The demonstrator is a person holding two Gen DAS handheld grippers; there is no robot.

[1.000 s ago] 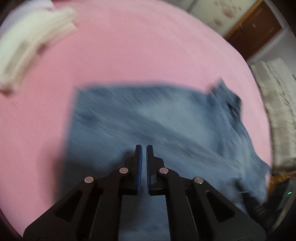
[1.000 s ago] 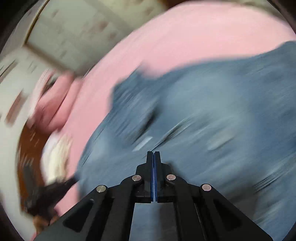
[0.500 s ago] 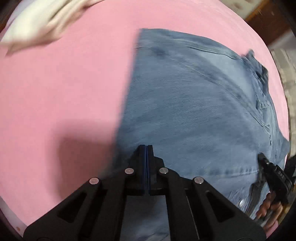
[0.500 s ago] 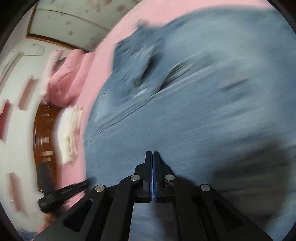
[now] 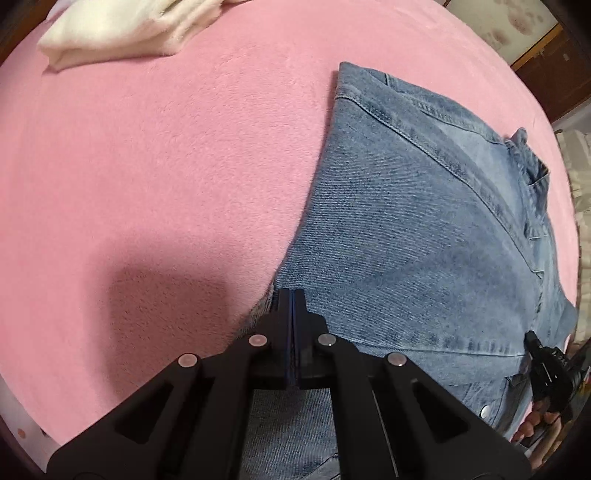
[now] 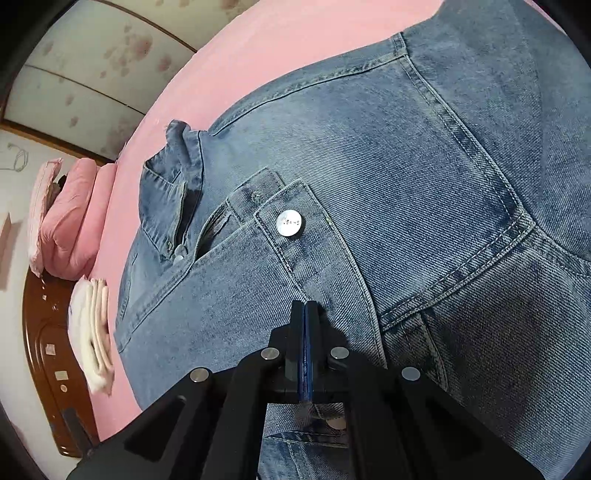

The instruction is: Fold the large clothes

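Observation:
A blue denim jacket (image 5: 424, 229) lies folded on the pink bed cover (image 5: 147, 166); a metal button (image 6: 289, 222) and the collar (image 6: 173, 184) show in the right wrist view. My left gripper (image 5: 291, 295) is shut, with its tips at the jacket's left edge, close over the cloth. My right gripper (image 6: 304, 305) is shut too and points down at the button placket just below the button. No cloth shows between either pair of pads. In the left wrist view the right gripper (image 5: 546, 369) appears at the jacket's lower right, held by a hand (image 5: 535, 424).
A folded white cloth (image 5: 122, 33) lies at the far left of the bed. Pink pillows (image 6: 70, 221) and a white folded stack (image 6: 92, 332) lie by the brown wooden headboard (image 6: 40, 350). A wooden cabinet (image 5: 554, 66) stands beyond the bed.
Both views slid across the jacket and sharpened. My left gripper went from over the jacket's middle to its left edge. My right gripper came closer over the button placket. Both stayed shut.

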